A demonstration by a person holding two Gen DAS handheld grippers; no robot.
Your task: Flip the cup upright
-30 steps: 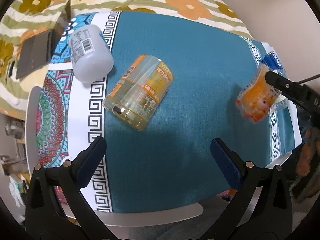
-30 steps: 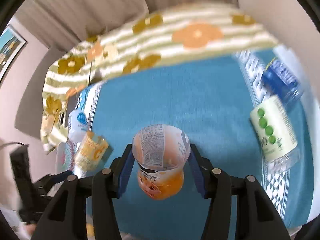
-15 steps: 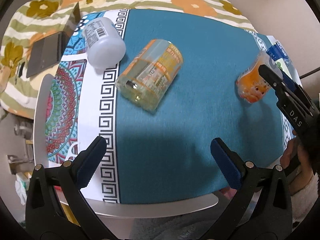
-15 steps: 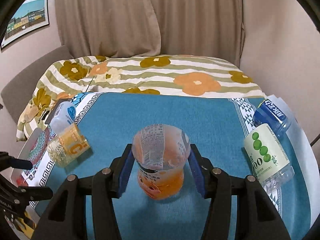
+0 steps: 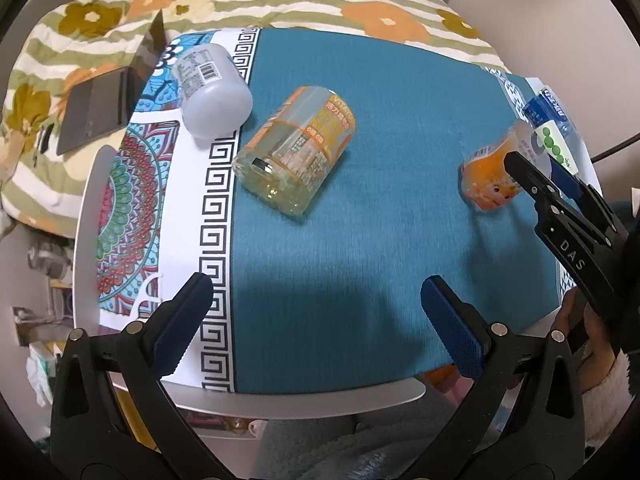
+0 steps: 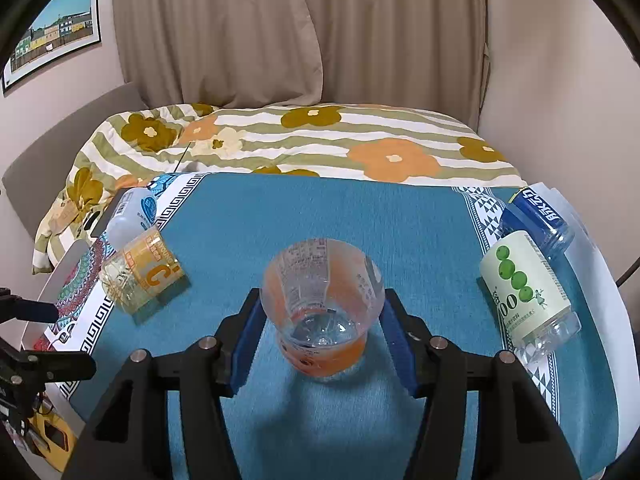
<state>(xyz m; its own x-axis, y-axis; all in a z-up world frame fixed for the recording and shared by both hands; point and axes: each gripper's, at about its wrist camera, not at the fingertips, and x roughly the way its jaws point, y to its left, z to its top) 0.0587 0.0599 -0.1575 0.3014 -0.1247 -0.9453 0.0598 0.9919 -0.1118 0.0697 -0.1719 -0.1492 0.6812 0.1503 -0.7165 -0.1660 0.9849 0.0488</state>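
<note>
Right wrist: clear round plastic cup (image 6: 322,312) upright between blue-padded right tool (image 6: 323,338).

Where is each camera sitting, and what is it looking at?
Left wrist: on the left gripper, above the table's near edge, looking down at the teal cloth; its open fingers and the person's hand show.
Right wrist: on the right gripper, looking toward the bed; its fingers clamp the orange cup.
Shared: cup, cloth, yellow-labelled cup.

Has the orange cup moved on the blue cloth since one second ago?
Yes. The orange cup, between the right gripper fingers, now stands upright, mouth up, on the blue cloth; before it was tilted, in the air.
</note>
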